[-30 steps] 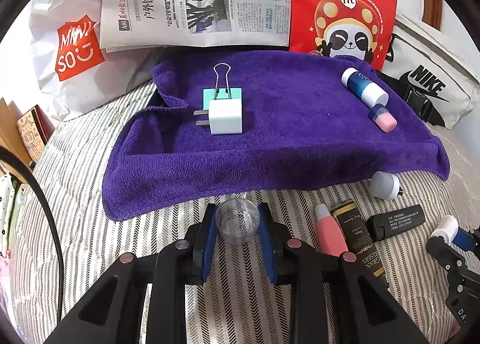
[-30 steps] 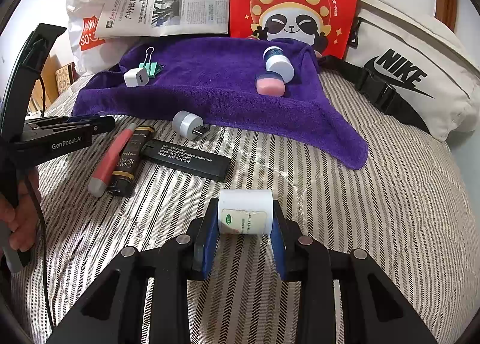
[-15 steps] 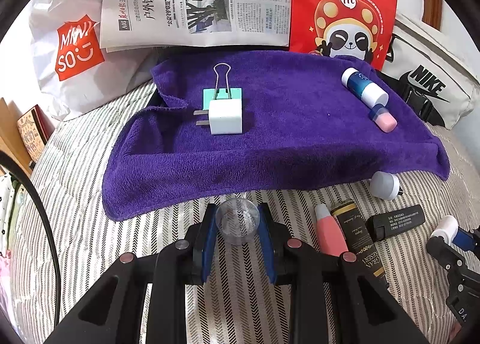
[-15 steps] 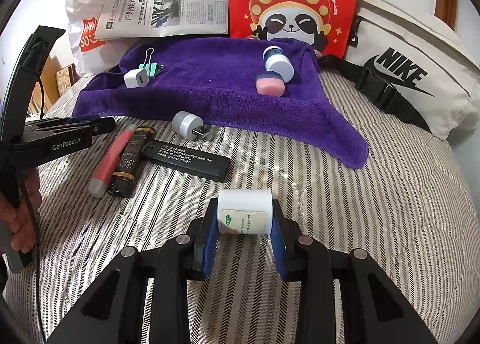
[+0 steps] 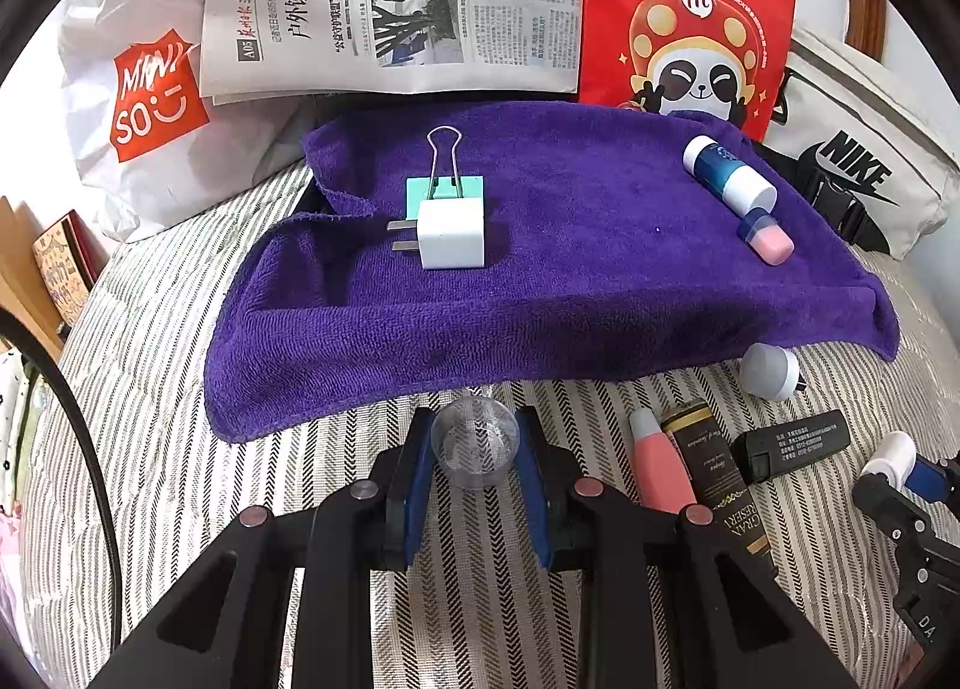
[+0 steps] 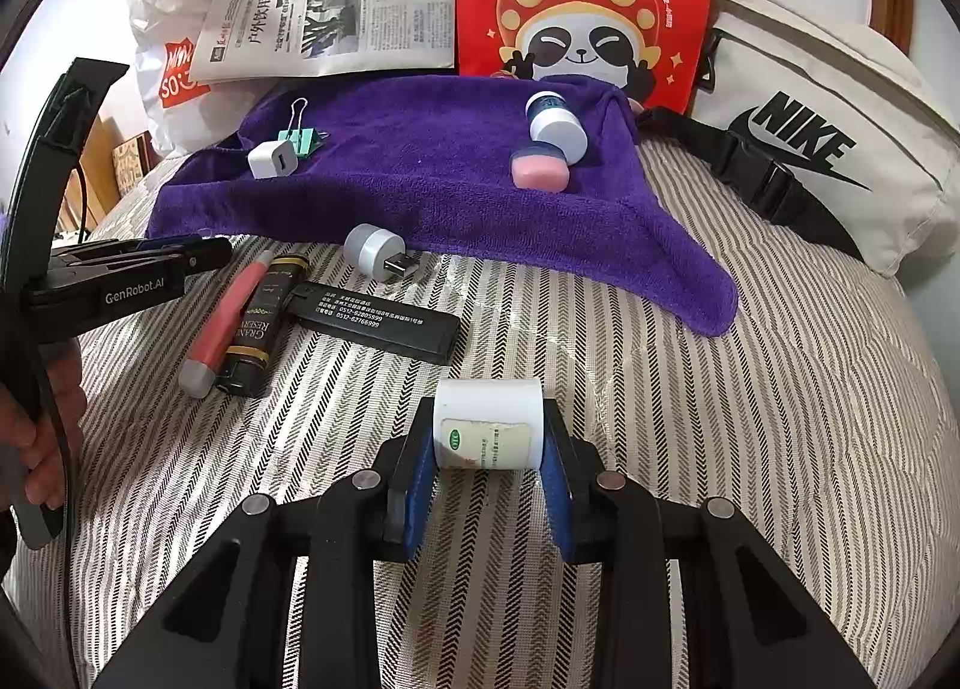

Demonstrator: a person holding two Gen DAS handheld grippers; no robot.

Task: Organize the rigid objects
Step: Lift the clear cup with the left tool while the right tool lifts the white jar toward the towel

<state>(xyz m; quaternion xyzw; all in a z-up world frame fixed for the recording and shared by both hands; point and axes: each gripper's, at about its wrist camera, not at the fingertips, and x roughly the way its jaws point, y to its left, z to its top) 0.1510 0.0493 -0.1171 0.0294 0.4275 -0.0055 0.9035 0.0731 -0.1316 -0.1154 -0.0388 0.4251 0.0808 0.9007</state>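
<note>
Gripping a small clear plastic cup (image 5: 475, 442), the left gripper (image 5: 475, 449) has its blue pads pressed on either side of the cup's wall. The cup lies with its axis running forward along the fingers, its round mouth or base (I cannot tell which) facing back at the camera, just short of the near hem of the purple towel (image 5: 540, 293).

The right gripper (image 6: 487, 437) is clamped on a white cylindrical bottle (image 6: 487, 424). Its long axis lies crosswise, from one pad to the other, so the flat ends meet the pads and the yellowed label faces the camera. It sits right at the fingertips over the striped bedspread (image 6: 690, 419), well in front of the towel.

On the towel a white plug adapter (image 5: 451, 233) lies with its prongs pointing left, touching a teal binder clip (image 5: 444, 182) behind it. Toward the right edge a blue-and-white tube (image 5: 728, 174) and a pink-capped tube (image 5: 768, 237) lie end to end on a slant.

On the bedspread, near the towel's hem, lie a grey round USB light (image 6: 378, 252), a black stick (image 6: 384, 323), a black-and-gold tube (image 6: 258, 329) and a pink tube (image 6: 225, 323), the last two side by side.

A hand (image 6: 42, 437) shows at the left edge of the right view.
</note>
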